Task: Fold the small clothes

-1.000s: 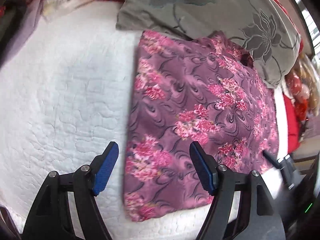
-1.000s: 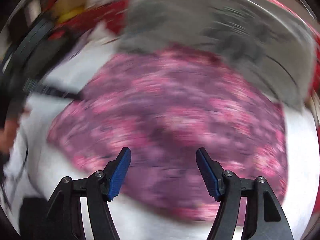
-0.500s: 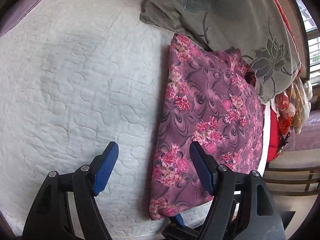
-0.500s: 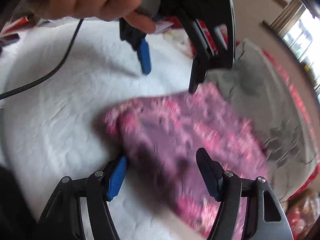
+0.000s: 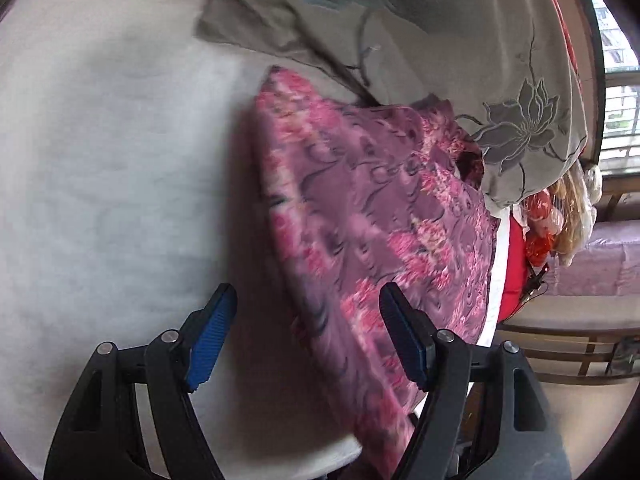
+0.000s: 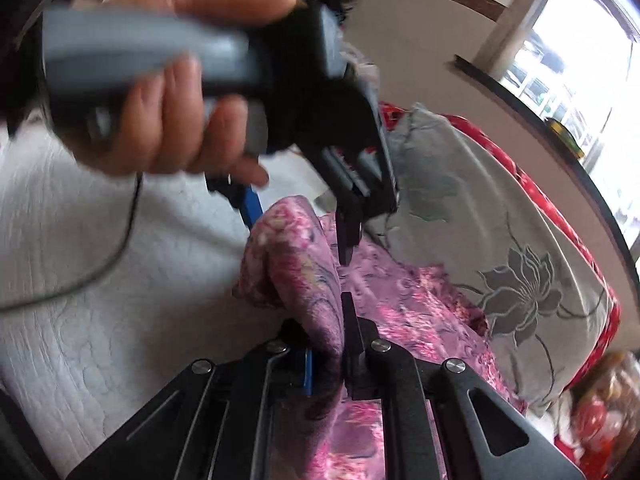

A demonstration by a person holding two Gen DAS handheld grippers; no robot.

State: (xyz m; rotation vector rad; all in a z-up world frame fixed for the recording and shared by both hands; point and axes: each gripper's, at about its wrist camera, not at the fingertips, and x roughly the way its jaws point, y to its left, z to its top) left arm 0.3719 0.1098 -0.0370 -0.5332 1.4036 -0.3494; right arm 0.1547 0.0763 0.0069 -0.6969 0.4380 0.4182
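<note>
A purple cloth with pink flowers (image 5: 372, 216) lies on the white quilt (image 5: 112, 168), its far end against a grey pillow. In the right wrist view my right gripper (image 6: 329, 354) is shut on the cloth's (image 6: 296, 264) near edge, and the fabric humps up from the jaws in a raised fold. My left gripper (image 5: 308, 340) is open, with the cloth's left edge running between its fingers. A hand (image 6: 172, 128) carries this left gripper (image 6: 300, 226), which stands astride the far end of the fold; whether its pads touch the fabric I cannot tell.
The grey lotus-print pillow (image 5: 472, 80) overlaps the cloth's far corner. A red blanket (image 6: 560, 208) lies behind it, under a window (image 6: 580, 60). A black cable (image 6: 100, 264) trails over the quilt. Plastic bags (image 5: 560, 216) and a wooden bench (image 5: 572, 336) stand past the bed's right edge.
My right gripper has shut on the cloth's near edge and raised it into a fold. The left gripper has come closer over the cloth's left edge, still open.
</note>
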